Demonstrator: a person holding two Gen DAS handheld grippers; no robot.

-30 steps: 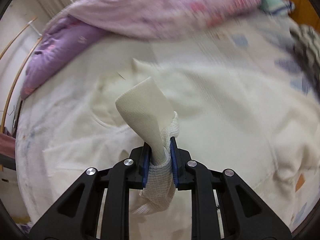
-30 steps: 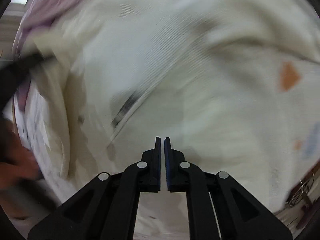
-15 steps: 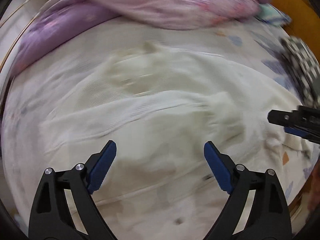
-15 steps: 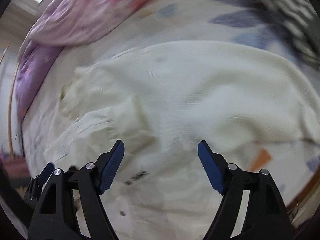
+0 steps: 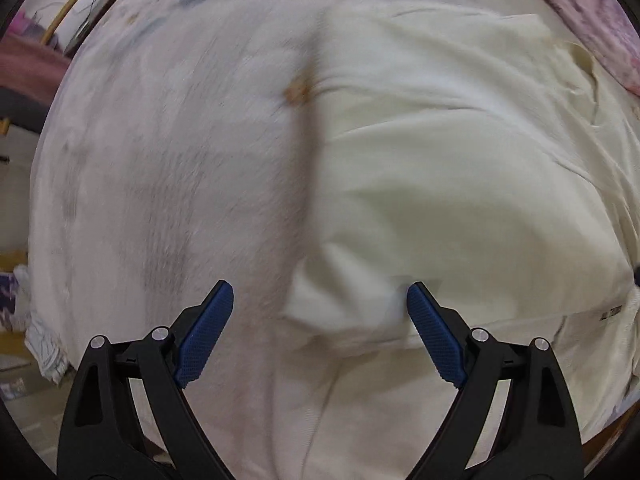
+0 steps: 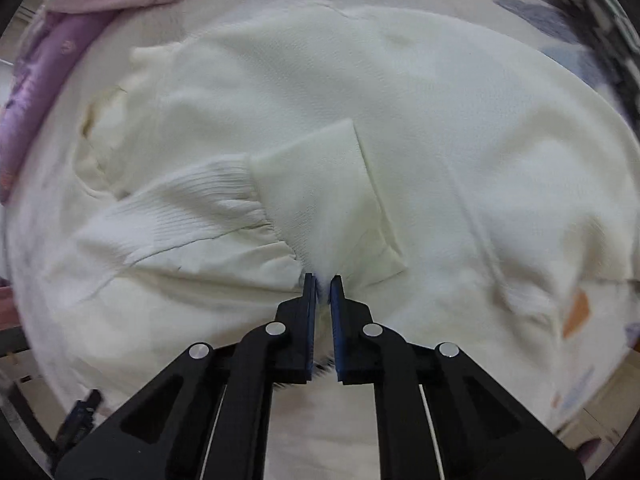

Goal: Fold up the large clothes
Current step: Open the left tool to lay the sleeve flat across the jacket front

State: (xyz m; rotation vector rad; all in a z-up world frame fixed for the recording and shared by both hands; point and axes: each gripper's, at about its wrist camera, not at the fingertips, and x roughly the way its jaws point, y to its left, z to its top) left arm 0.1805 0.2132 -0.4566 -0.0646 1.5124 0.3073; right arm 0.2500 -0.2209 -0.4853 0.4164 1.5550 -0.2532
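Observation:
A large cream sweater (image 6: 360, 92) lies spread on the bed. In the right wrist view its ribbed cuff (image 6: 180, 216) and a sleeve lie folded across the body. My right gripper (image 6: 322, 284) is shut on a pinch of the sweater fabric near the lower edge. In the left wrist view the sweater (image 5: 460, 184) fills the right half, blurred, with a folded corner (image 5: 340, 304) between the open fingers. My left gripper (image 5: 320, 312) is open and empty just above that corner.
The bed sheet (image 5: 160, 160) is white with faint prints. A pink and purple quilt (image 6: 60, 52) is bunched at the far side of the bed. A dark patterned cloth (image 6: 608, 12) lies at the far right. The bed edge and floor clutter (image 5: 36, 336) show at left.
My left gripper let go of the sleeve cuff, opened and swung to the sweater's left edge. My right gripper opened, moved in and has closed on the sweater fabric.

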